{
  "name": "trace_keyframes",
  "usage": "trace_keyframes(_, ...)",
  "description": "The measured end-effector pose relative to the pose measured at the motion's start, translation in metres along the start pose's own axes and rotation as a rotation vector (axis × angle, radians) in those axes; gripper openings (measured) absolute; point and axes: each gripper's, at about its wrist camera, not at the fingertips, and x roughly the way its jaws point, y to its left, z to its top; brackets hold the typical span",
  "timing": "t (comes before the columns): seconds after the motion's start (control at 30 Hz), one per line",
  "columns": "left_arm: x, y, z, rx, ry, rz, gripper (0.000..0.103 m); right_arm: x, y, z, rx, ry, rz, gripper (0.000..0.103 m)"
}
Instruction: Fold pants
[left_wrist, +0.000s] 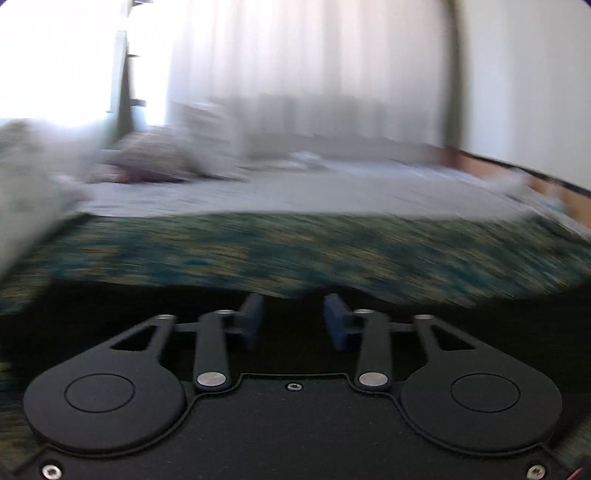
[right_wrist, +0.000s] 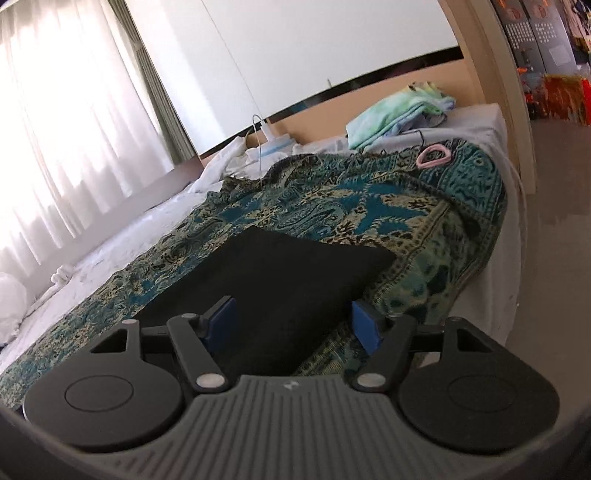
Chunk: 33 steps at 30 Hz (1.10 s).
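The black pants (right_wrist: 291, 273) lie as a flat folded slab on a teal patterned blanket (right_wrist: 424, 206) over the bed. My right gripper (right_wrist: 293, 325) is open, its blue pads (right_wrist: 365, 326) apart just above the near end of the pants, holding nothing. In the blurred left wrist view the pants (left_wrist: 147, 306) show as a dark band below the blanket (left_wrist: 295, 247). My left gripper (left_wrist: 293, 317) is open with a gap between its blue pads (left_wrist: 334, 319), low over the dark cloth; nothing shows between them.
A white sheet (right_wrist: 122, 236) covers the bed toward the curtained window (right_wrist: 66, 110). Folded pastel clothes (right_wrist: 399, 114) sit at the bed's far corner. A pink ring (right_wrist: 432, 155) lies on the blanket. The bed's right edge drops to the floor (right_wrist: 554, 221).
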Motion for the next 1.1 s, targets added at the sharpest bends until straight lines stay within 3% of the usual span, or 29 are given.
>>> trace_keyframes(0.07,0.014,-0.022,-0.005,0.037,0.031,-0.074,0.023,0.006,-0.004,0.005,0.031,0.018,0.009,0.078)
trace_keyframes(0.13,0.031,-0.041,-0.012,0.063,0.066,-0.091,0.022,0.012,-0.012,0.011,0.075,0.033,0.032,0.078)
trace_keyframes(0.33,0.067,-0.041,-0.034,0.024,0.203,0.019,0.020,0.028,-0.038,0.023,0.246,0.097,0.157,0.076)
trace_keyframes(0.43,0.069,-0.027,-0.035,-0.006,0.201,0.051,0.020,0.026,-0.042,0.019,0.304,0.165,0.244,0.072)
trace_keyframes(0.6,0.074,-0.025,-0.022,0.060,0.231,0.069,0.021,0.039,-0.040,0.018,0.287,0.177,0.265,0.068)
trace_keyframes(0.7,0.083,-0.025,0.003,0.071,0.189,0.066,0.021,0.052,-0.034,0.027,0.279,0.180,0.241,0.068)
trace_keyframes(0.8,0.102,-0.028,0.021,0.063,0.173,0.060,0.021,0.058,-0.020,0.031,0.178,0.186,0.203,0.069)
trace_keyframes(0.9,0.129,-0.028,0.024,0.035,0.215,0.050,0.019,0.060,-0.005,0.029,0.053,0.178,0.167,0.067)
trace_keyframes(0.93,0.136,-0.029,0.021,0.033,0.237,0.048,0.018,0.061,-0.001,0.028,0.028,0.173,0.156,0.064)
trace_keyframes(1.0,0.145,-0.030,0.011,0.057,0.246,0.063,0.018,0.061,0.002,0.027,0.019,0.157,0.117,0.031)
trace_keyframes(1.03,0.145,-0.031,0.006,0.070,0.229,0.068,0.019,0.061,-0.001,0.027,0.035,0.152,0.087,0.007)
trace_keyframes(1.1,0.146,-0.030,0.000,0.068,0.212,0.070,0.019,0.062,-0.013,0.028,0.129,0.139,0.098,0.006)
